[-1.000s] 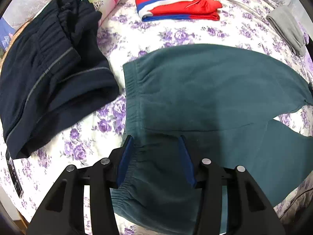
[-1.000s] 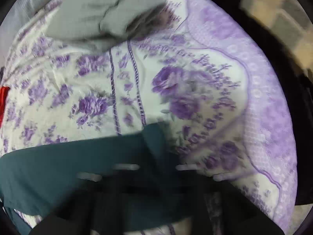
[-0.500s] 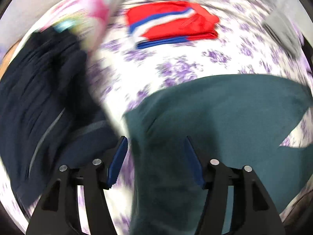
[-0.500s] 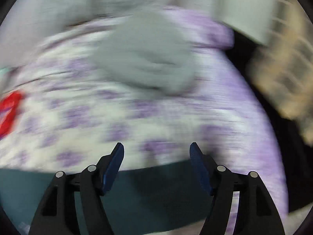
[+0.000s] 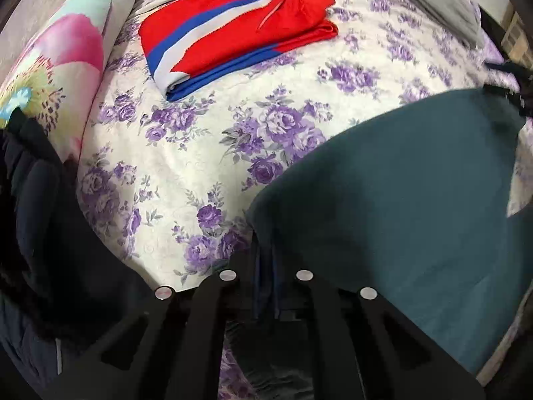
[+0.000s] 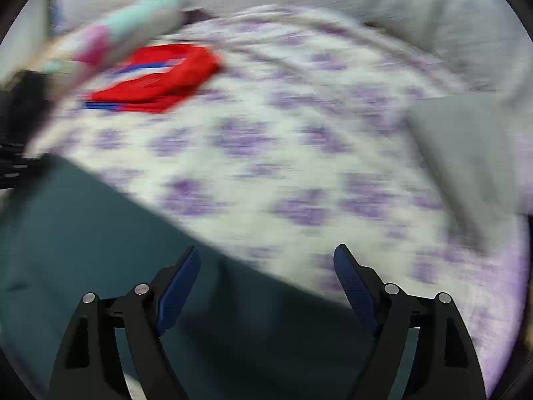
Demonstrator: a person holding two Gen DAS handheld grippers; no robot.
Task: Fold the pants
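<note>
The dark green pants (image 5: 399, 206) lie on the purple-flowered bedspread (image 5: 186, 153), spreading right from my left gripper (image 5: 266, 260). That gripper is shut on the pants' waistband corner, with the cloth pinched between its jaws. In the blurred right wrist view the pants (image 6: 100, 243) fill the lower left. My right gripper (image 6: 266, 263) is open and empty, its blue pads wide apart above the pants' edge. Its dark shape shows at the far right of the left wrist view (image 5: 513, 96).
Folded red, white and blue pants (image 5: 233, 33) lie at the back of the bed. A dark navy garment (image 5: 40, 233) lies at the left beside a flowered pillow (image 5: 60, 56). A grey garment (image 5: 446, 10) lies at the back right.
My left gripper has closed on the waistband corner and lifted it. My right gripper has swung left, so the red pants and pillow now show in its view.
</note>
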